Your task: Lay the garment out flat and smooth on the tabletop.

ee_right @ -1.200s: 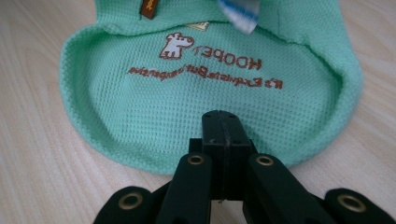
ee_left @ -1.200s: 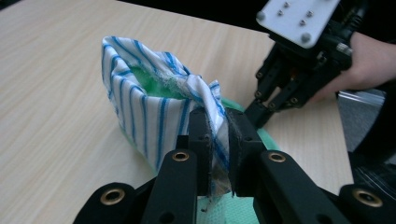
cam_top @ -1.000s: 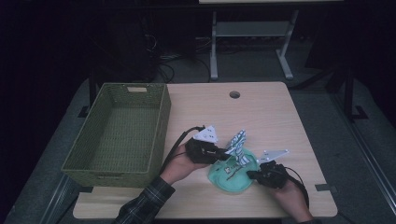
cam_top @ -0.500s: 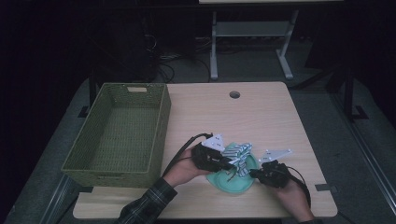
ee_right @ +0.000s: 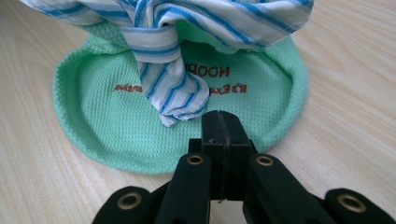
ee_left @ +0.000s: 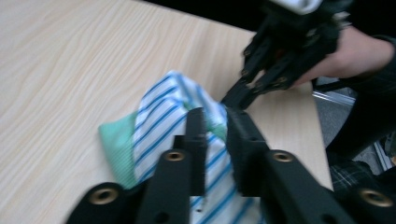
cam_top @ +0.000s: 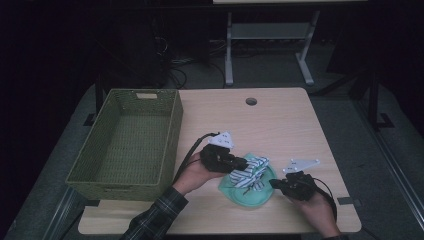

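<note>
1. Left gripper (cam_top: 242, 163) has its jaws pinched on the striped cloth (cam_top: 251, 172); in the left gripper view the two black jaws (ee_left: 212, 140) stand close together with blue-and-white fabric bunched between them. They have just been closing further on it.

2. Compared with a second ago, that gripper sits farther right, over the middle of the garment, where before it lay at the garment's left edge beside the basket side of the table.

3. Right gripper (cam_top: 277, 184) is at the near right edge of the garment, jaws pressed fully together (ee_right: 223, 140). Whether a thin hem of the green cloth (ee_right: 93, 121) is caught between them I cannot tell; its place has hardly changed over the second.

4. Striped fabric now stands gathered up in a ridge above the green mesh part, which lies flat on the table (cam_top: 280, 120) near the front edge, right of centre. A fold of the stripes hangs down over the printed lettering in the right gripper view.

5. Green woven basket (cam_top: 125, 145) stands at the left of the table, well apart from the garment.

6. My reading: the new grip on the striped layer means the piece is being gathered or folded, probably so that it can go left into the basket; that transfer is not yet begun.
</note>
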The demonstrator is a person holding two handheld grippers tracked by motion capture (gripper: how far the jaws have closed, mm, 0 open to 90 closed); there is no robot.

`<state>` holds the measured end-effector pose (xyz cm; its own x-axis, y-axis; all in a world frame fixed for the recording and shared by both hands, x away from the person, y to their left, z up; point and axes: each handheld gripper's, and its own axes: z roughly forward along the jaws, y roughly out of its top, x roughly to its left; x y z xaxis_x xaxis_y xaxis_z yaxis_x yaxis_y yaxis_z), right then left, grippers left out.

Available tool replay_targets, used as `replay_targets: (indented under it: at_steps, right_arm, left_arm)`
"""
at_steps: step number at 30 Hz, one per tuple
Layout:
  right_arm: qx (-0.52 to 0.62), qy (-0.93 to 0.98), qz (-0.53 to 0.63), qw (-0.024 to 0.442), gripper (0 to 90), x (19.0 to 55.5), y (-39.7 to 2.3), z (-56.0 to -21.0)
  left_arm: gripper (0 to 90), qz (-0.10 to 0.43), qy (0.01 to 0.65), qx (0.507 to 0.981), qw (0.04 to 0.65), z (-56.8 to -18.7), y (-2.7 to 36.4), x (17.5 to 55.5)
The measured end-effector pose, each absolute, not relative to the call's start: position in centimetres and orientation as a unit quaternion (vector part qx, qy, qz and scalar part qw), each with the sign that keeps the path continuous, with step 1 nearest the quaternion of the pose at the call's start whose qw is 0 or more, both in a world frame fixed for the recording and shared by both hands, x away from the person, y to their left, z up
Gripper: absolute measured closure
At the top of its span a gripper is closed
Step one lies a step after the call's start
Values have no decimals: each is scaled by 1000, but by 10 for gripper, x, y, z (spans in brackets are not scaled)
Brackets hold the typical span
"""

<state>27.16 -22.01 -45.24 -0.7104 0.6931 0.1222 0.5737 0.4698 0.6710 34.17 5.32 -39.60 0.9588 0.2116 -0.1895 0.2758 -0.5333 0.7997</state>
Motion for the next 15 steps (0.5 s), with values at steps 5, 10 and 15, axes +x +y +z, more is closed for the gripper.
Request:
replay_targets:
  at_steps: [5, 10, 15]
  right_arm:
    - [373, 852, 357, 84, 895, 269, -223, -452]
    - [375, 852, 355, 82, 895, 266, -227, -455]
    - [376, 854, 351, 79, 895, 266, -227, -457]
  left_arm:
    - [893, -37, 155, 879, 450, -408, 45, 349]
    - [894, -41, 150, 886, 438, -418, 34, 350]
    - [894, -48, 135, 890, 432, -422, 23, 347]
